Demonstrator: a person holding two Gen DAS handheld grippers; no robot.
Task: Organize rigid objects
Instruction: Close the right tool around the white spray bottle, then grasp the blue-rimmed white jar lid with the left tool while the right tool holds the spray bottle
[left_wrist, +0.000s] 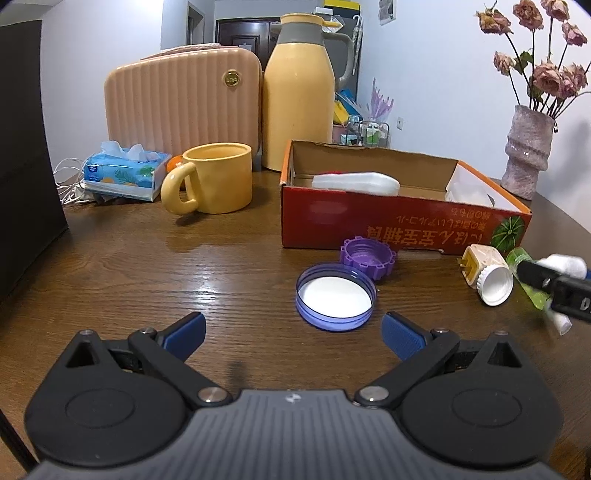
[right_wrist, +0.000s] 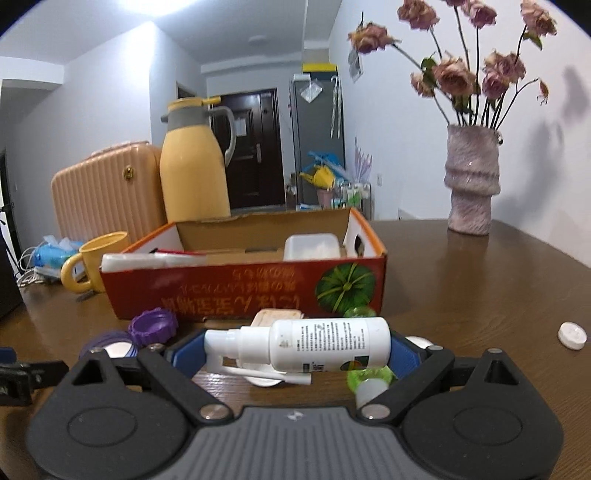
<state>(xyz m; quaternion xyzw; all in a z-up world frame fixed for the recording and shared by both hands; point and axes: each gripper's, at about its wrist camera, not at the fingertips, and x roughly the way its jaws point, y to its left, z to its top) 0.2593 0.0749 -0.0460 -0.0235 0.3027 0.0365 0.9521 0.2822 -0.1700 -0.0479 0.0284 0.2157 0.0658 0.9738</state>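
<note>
A white spray bottle (right_wrist: 325, 345) lies crosswise between the blue pads of my right gripper (right_wrist: 295, 350), which is shut on it end to end, just above the table. Below it lie a green bottle (right_wrist: 369, 380) and a cream plug adapter (left_wrist: 484, 260) with a white cap (left_wrist: 495, 286). The open red cardboard box (right_wrist: 240, 291) stands right behind, with white containers inside. My left gripper (left_wrist: 293, 330) hangs open over the wood. A blue lid (left_wrist: 336, 297) and a purple cap (left_wrist: 367, 258) lie just ahead of it, in front of the box (left_wrist: 369, 225).
A yellow mug (left_wrist: 216, 179), a yellow thermos jug (left_wrist: 297, 96), a pink ribbed case (left_wrist: 181, 99) and a tissue pack (left_wrist: 123, 173) stand at the back left. A vase of dried roses (right_wrist: 471, 181) stands back right. A small white cap (right_wrist: 571, 335) lies alone at the right.
</note>
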